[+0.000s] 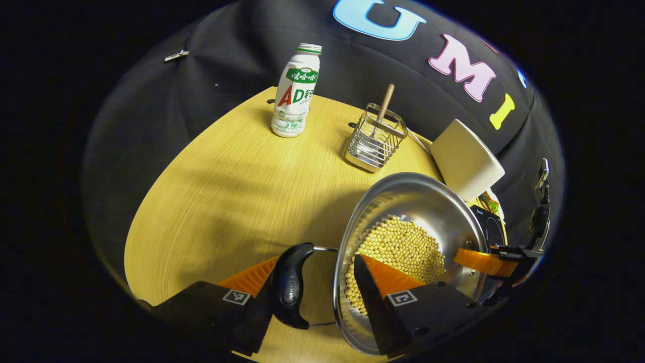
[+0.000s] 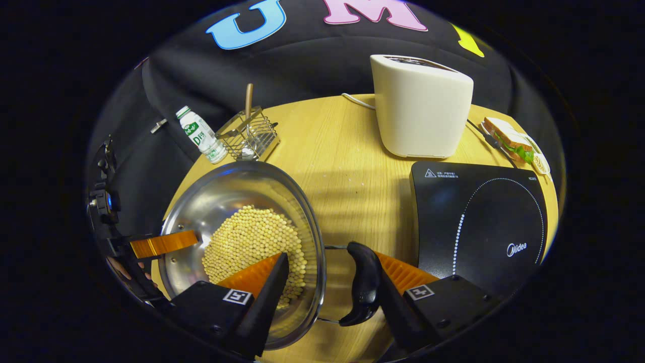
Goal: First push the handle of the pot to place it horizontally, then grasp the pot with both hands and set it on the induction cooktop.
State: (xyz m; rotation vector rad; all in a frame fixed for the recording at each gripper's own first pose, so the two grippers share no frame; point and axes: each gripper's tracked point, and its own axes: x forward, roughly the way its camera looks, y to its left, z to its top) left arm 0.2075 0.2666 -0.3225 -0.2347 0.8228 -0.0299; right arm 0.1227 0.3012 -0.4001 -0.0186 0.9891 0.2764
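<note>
Jaws of the left gripper (image 1: 316, 262) set moderately wide, straddling one side of the pot: one finger against the outside of a black pot handle (image 1: 291, 285), the other inside the rim, above the beans. Unclear whether both fingers actually press. Jaws of the right gripper (image 2: 330, 257) set the same way on the opposite side: one finger against the second black handle (image 2: 364, 282), the other inside the rim. Grip likewise impossible to confirm.

Underneath, a round light-wood table (image 1: 227, 201). On its right side in the right gripper view, a black induction cooktop (image 2: 478, 217) with a dotted ring on its glass. Just to the left of the cooktop and not on it, the stainless steel pot (image 2: 227, 191), wide and shallow. Cannot tell whether resting on the table or raised off it. Inside, a heap of pale yellow soybeans (image 2: 252, 237).

Behind the cooktop, an upright cream toaster (image 2: 421, 106). To the right of the toaster, a plate (image 2: 541, 161) with a sandwich (image 2: 509, 136) showing green filling. At the far left of the table, a wire utensil holder (image 1: 375, 138) with a wooden handle standing in it. Beside that, near the table edge, a white drink bottle (image 1: 295, 96), upright, with a green cap.
</note>
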